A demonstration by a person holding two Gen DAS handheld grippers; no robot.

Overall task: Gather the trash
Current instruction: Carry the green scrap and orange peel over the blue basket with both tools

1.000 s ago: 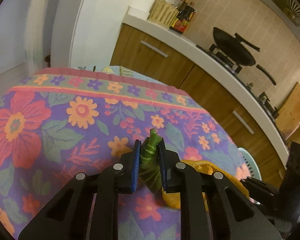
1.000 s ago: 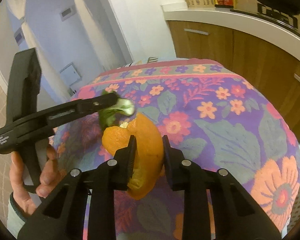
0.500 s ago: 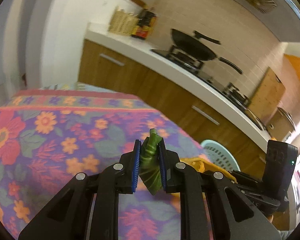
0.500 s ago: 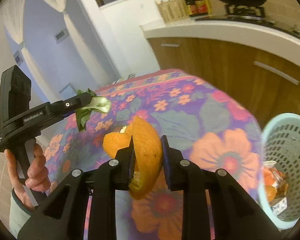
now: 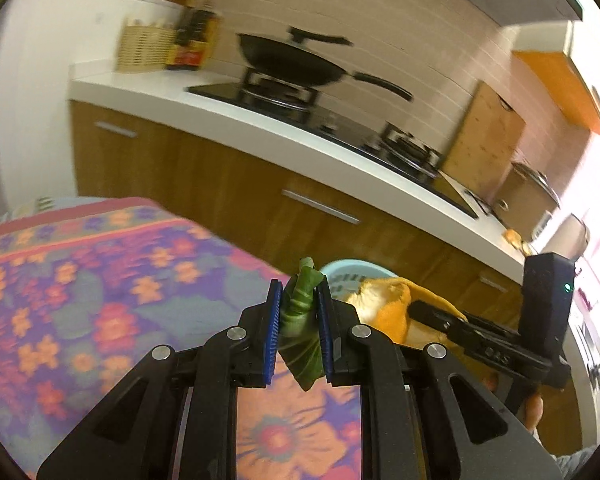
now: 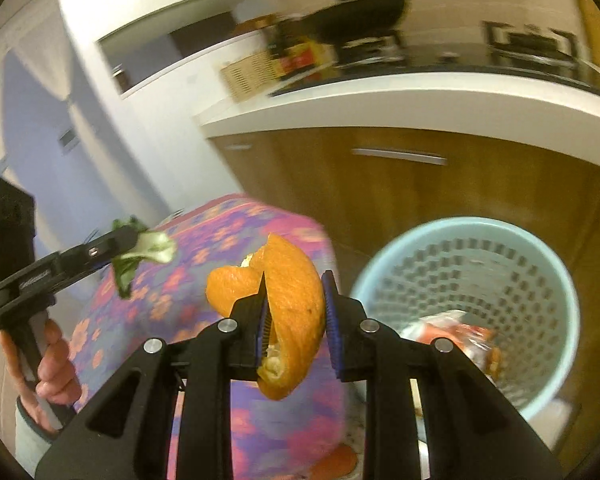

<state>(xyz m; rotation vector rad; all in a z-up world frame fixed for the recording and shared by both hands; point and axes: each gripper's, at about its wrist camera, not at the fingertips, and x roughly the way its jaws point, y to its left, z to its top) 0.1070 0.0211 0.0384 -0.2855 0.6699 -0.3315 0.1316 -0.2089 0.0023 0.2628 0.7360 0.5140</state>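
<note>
Left gripper [image 5: 298, 330] clamped on green leaf scrap [image 5: 300, 332], right gripper [image 6: 294, 314] clamped on orange peel [image 6: 296, 296], both swung within a second from over the floral tablecloth [image 5: 100, 288] toward the blue basket [image 6: 556, 272], drop judged imminent; basket contents blurred, its rim partly hidden.

open mouth of the pale blue basket [image 6: 466, 232]: unobstructed from above, wrappers low inside. right tool [image 6: 294, 312], clamped on orange peel [image 6: 296, 292], hangs just beside the basket's near rim, over the edge of the flowered worktop [image 6: 228, 236]. left tool [image 5: 296, 332], gripping a green leaf scrap [image 5: 300, 320], sits close beside the right one above the worktop corner; little gap between them. wooden cabinet front [image 6: 440, 200] and overhanging white counter [image 6: 420, 96] close off the far side of the basket.
</note>
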